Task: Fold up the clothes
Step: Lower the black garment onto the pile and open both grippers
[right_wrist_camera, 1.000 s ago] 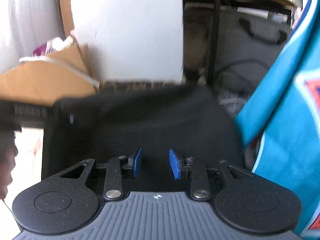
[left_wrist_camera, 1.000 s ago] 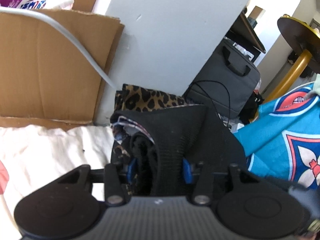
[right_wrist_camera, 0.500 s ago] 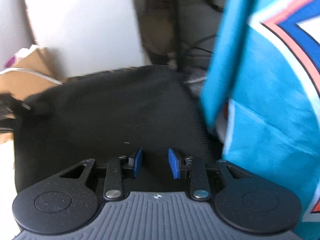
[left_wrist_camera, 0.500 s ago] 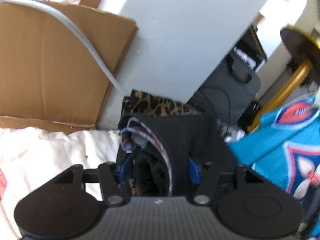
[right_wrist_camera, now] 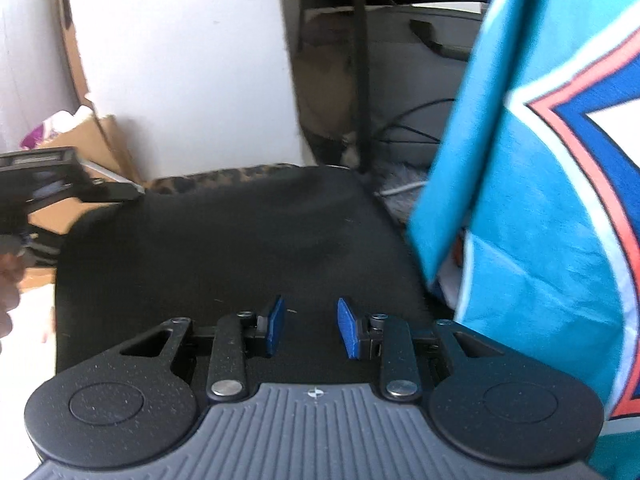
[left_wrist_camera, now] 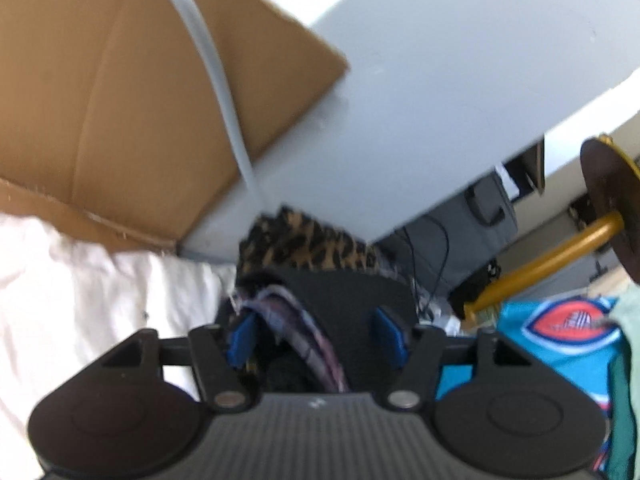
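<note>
A folded black garment [left_wrist_camera: 344, 300] with a purple striped lining lies on a leopard-print cloth [left_wrist_camera: 304, 240]. My left gripper [left_wrist_camera: 315, 338] stands open around the garment's left fold, with its blue pads wide apart on either side. From the right wrist view, the black garment [right_wrist_camera: 240, 248] spreads flat in front of my right gripper [right_wrist_camera: 312, 330], which hovers just over its near edge. That gripper is open with nothing between its pads. The left gripper [right_wrist_camera: 100, 192] shows at the garment's far left corner.
A teal jersey [right_wrist_camera: 540, 200] hangs close on the right, also visible as the jersey [left_wrist_camera: 552, 332]. A white sheet [left_wrist_camera: 80, 280] covers the surface at left. Cardboard [left_wrist_camera: 120, 100], a white panel [left_wrist_camera: 440, 100], a grey bag [right_wrist_camera: 420, 80] and a yellow-legged table [left_wrist_camera: 560, 248] stand behind.
My left gripper's pads have spread wider around the black fold, and it has tipped upward. The right gripper has swung right toward the teal jersey, its gap unchanged.
</note>
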Tool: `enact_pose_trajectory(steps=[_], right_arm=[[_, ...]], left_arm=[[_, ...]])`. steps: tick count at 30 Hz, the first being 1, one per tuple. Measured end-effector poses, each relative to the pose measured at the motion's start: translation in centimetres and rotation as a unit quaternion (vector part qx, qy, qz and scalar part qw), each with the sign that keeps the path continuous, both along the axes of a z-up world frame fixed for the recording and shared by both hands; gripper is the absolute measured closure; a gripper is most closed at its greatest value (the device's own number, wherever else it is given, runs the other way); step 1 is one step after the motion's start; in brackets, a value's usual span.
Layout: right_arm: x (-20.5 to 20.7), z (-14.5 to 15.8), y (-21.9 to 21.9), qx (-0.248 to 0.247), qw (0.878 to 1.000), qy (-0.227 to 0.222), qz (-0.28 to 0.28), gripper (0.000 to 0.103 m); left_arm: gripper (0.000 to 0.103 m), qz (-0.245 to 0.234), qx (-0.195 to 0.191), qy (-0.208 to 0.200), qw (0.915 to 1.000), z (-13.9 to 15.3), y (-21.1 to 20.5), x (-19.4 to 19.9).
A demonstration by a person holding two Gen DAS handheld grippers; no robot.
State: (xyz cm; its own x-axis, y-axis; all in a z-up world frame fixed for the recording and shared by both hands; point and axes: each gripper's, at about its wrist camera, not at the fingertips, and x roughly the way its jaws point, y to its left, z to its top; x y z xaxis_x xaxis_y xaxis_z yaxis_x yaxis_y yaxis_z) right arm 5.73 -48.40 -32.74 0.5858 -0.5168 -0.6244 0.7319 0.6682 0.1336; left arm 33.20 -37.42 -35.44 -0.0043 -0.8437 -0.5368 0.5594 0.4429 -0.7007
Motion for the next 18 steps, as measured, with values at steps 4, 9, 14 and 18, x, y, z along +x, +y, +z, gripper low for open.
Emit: enact_pose_trajectory(steps=[4, 9, 14, 18], right_arm=[[1.9, 0.7, 1.0, -0.003, 0.999, -0.024, 0.034, 0.067], [5.8, 1.8, 2.3, 0.005, 0.995, -0.053, 0.088, 0.067], [9.3, 1.8, 3.7, 0.015, 0.991, -0.054, 0.119, 0.067], [10.7, 0.6, 3.8, 0.038, 0.991, -0.046, 0.120, 0.067]], left_arm=[[0.076, -0.012, -0.003, -0.025, 0.9996, 0.9, -0.6, 0.6], [0.095, -0.019, -0.010, -0.074, 0.9970, 2.3, -0.9, 1.0], [0.096, -0.026, -0.017, -0.118, 0.9926, 3.6, -1.0, 0.7], [0.096, -0.021, -0.006, -0.167, 0.9857, 4.5, -0.1, 0.2]])
